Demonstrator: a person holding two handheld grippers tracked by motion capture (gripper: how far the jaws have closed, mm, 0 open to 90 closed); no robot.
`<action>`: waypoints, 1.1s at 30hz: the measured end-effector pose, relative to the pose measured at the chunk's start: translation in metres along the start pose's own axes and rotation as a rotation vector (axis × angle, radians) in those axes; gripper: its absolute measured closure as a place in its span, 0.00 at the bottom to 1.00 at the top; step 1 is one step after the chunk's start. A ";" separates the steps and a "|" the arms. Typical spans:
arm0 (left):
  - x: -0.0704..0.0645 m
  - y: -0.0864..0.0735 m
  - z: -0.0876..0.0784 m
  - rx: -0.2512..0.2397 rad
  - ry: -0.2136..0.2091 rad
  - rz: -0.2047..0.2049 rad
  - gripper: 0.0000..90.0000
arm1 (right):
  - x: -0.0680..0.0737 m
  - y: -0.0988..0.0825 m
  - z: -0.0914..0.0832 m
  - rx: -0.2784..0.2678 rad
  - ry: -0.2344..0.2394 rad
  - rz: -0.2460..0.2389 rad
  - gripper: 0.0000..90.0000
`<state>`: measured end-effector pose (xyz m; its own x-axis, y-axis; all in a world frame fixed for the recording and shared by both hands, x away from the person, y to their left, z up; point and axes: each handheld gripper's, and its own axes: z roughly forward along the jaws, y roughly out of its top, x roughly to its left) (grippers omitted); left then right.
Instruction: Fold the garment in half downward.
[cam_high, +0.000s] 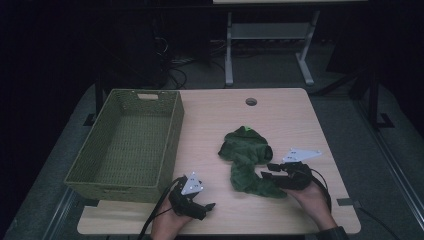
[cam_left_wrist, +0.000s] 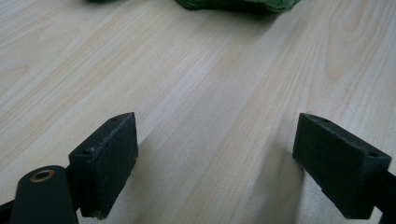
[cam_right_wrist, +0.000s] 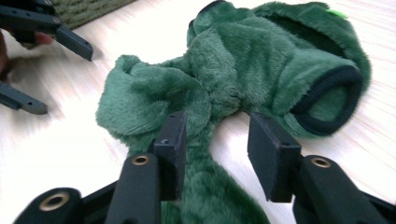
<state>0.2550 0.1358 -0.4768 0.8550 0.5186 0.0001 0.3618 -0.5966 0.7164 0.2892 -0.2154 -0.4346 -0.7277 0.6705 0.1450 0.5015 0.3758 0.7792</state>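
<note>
Nearest the camera, at the near edge of the pale wood-grain worktop (cam_high: 280, 112), the person's two hands each hold a black two-jaw gripper; the left gripper (cam_high: 207, 206) sits near the near-left corner, just in front of the basket, its jaws spread wide with only bare worktop between them, holding nothing; the right gripper (cam_high: 266, 171) lies toward the near-right part of the worktop, its jaws pointing left at the garment.

The dark green fleecy plush garment (cam_high: 247, 160) lies crumpled a little right of the worktop's middle, running from the centre toward the near edge; its pile is thick and fuzzy, the cloth twisted and bunched into a narrow waist, with a rounded opening bound in a dark, almost black rim at the far end and a small bright green tag at the far tip; in the right gripper view the narrow near part of the garment (cam_right_wrist: 219, 93) runs between the two jaws, which stand partly open; the left pad lies against the fleece while the right pad stands clear of it, so nothing is gripped.

An olive-green woven rectangular basket (cam_high: 171, 131) stands along the left edge of the worktop, reaching from the far-left corner almost to the near edge.
</note>
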 end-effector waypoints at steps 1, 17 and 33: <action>0.000 0.000 0.000 0.000 0.000 0.000 0.15 | 0.000 0.000 0.000 0.000 0.000 0.000 0.60; 0.000 0.001 0.002 -0.005 0.003 -0.006 0.14 | -0.013 -0.042 -0.047 -0.034 -0.030 0.033 0.43; 0.000 0.001 0.002 -0.006 0.004 -0.007 0.14 | -0.001 -0.084 -0.061 0.012 -0.028 0.035 0.48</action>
<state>0.2562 0.1341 -0.4773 0.8510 0.5252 -0.0019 0.3655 -0.5896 0.7203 0.2193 -0.2868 -0.4636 -0.6959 0.7013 0.1548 0.5322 0.3589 0.7668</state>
